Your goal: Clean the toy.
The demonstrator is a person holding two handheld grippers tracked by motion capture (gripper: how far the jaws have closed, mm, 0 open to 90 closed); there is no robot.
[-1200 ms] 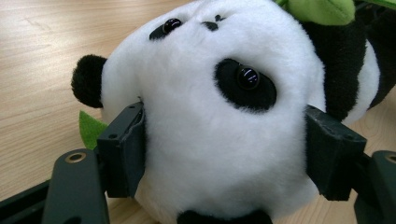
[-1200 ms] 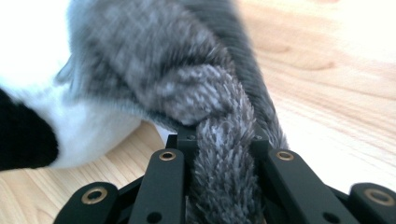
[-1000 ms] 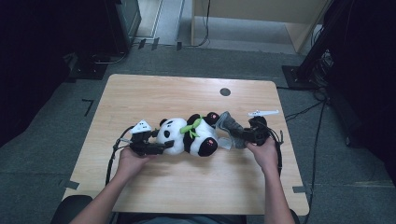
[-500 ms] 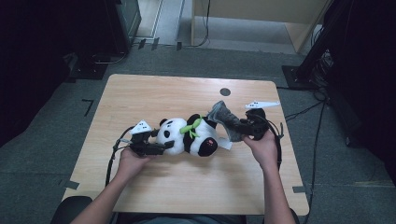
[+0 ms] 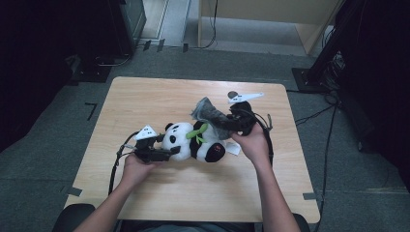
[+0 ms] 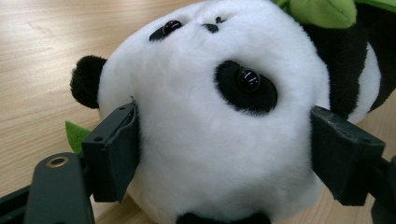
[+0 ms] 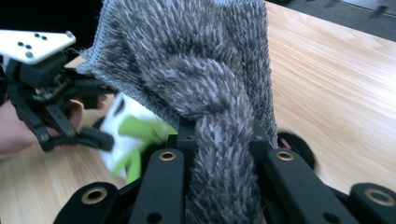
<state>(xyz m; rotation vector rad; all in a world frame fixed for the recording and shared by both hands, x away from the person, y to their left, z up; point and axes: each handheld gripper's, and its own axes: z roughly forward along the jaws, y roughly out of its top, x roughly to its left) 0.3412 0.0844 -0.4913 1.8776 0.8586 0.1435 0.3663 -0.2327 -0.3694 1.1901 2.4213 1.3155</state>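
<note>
tabletop [image 5: 159, 96]: light wood, fills centre of the high view; dark floor and cables round it.
panda plush [image 5: 191, 141]: lying on its side at mid tabletop, just left of centre of the high view; white head toward frame left, black limbs toward frame right, green leaf piece at the neck.
panda plush, left gripper view [image 6: 219, 116]: head takes up most of the frame, face turned sideways, black ear at left edge, green bit at top right.
left gripper [image 5: 162, 153]: lower left of centre in the high view, held in the person's left hand [image 5: 135, 166]; jaws wide apart, one on each side of the plush head, pads against the fur, so it has hold of the head. Jaws have just been widening a little with the head between them.
right gripper [image 5: 227, 123]: right of centre in the high view, in the right hand [image 5: 254, 142], just above the plush's body; jaws closed tight on a grey fuzzy cloth.
grey fuzzy cloth [image 5: 208, 112]: bunched, sticking out toward frame upper left from the right gripper, lifted off the tabletop.
grey fuzzy cloth, right gripper view [image 7: 205, 93]: pinched in a narrow twist between the jaws at bottom centre, fans out wide toward the top.
white tag [image 5: 233, 149]: small, by the plush's lower end, near the right hand.
</note>
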